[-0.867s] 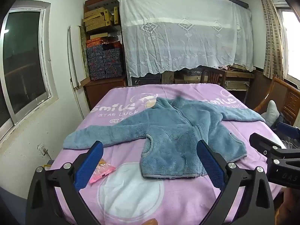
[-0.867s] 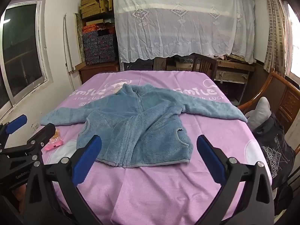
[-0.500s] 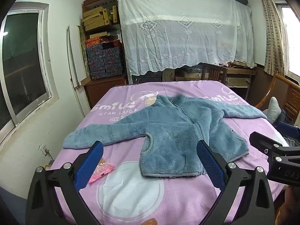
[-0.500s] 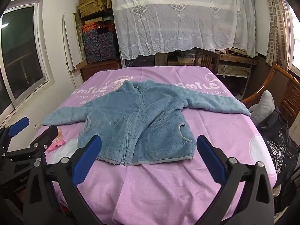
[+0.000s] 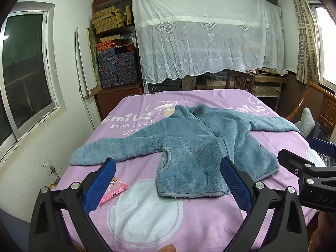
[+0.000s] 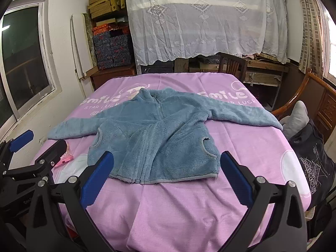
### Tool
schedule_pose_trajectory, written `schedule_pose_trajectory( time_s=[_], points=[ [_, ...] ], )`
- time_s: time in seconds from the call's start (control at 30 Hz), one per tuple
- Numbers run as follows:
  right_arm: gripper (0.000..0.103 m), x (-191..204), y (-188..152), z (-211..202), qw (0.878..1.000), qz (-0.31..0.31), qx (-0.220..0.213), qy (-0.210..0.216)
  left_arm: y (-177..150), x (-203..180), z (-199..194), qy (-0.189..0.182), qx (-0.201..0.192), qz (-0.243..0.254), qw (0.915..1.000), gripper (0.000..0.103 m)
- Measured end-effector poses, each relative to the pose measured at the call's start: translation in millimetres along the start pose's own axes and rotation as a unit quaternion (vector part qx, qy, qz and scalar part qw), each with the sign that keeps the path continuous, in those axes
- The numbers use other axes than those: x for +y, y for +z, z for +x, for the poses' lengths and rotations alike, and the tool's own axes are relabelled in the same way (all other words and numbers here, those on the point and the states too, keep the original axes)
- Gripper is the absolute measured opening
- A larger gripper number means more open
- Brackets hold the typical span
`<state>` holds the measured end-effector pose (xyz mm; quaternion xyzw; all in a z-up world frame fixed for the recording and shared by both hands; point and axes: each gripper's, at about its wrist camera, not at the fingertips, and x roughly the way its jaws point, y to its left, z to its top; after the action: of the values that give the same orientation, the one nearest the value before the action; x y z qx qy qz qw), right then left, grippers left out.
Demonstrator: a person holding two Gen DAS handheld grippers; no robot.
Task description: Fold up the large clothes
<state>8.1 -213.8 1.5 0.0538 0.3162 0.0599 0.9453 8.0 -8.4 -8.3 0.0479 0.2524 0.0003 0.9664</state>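
A blue fleece jacket (image 5: pixel 201 145) lies flat, front up and zipped, on the pink bed sheet (image 5: pixel 147 216), both sleeves spread out to the sides. It also shows in the right wrist view (image 6: pixel 159 138). My left gripper (image 5: pixel 168 184) is open and empty, above the near bed edge, short of the jacket's hem. My right gripper (image 6: pixel 166 178) is open and empty, just short of the hem. The left gripper shows at the left of the right wrist view (image 6: pixel 37 149); the right gripper shows at the right of the left wrist view (image 5: pixel 304 157).
A small pink packet (image 5: pixel 113 191) lies on the sheet near the jacket's left sleeve. A dark garment (image 6: pixel 310 157) and a grey cushion (image 6: pixel 296 119) sit by a wooden chair (image 6: pixel 310 90) at the bed's right. Shelves with boxes (image 5: pixel 115 67) and a white lace cover (image 5: pixel 205 33) stand behind the bed.
Both grippers have tilted down and moved slightly toward the bed, so the jacket sits lower in the views. The jacket has not moved. Both grippers stay open.
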Motion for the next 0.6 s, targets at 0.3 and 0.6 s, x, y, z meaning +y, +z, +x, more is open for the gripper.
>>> schedule_pose_trajectory(
  time_s=[0.3,0.6],
  points=[
    [0.099,1.1,-2.2,2.4,1.0,0.0,0.002,0.001,-1.2,0.8,-0.3,0.0,0.001,-0.001,1.0,0.1],
    [0.099,2.4,-2.9,2.3,1.0,0.001,0.003,0.003,-2.4,0.9,-0.7,-0.001,0.003,0.0,1.0,0.1]
  ],
)
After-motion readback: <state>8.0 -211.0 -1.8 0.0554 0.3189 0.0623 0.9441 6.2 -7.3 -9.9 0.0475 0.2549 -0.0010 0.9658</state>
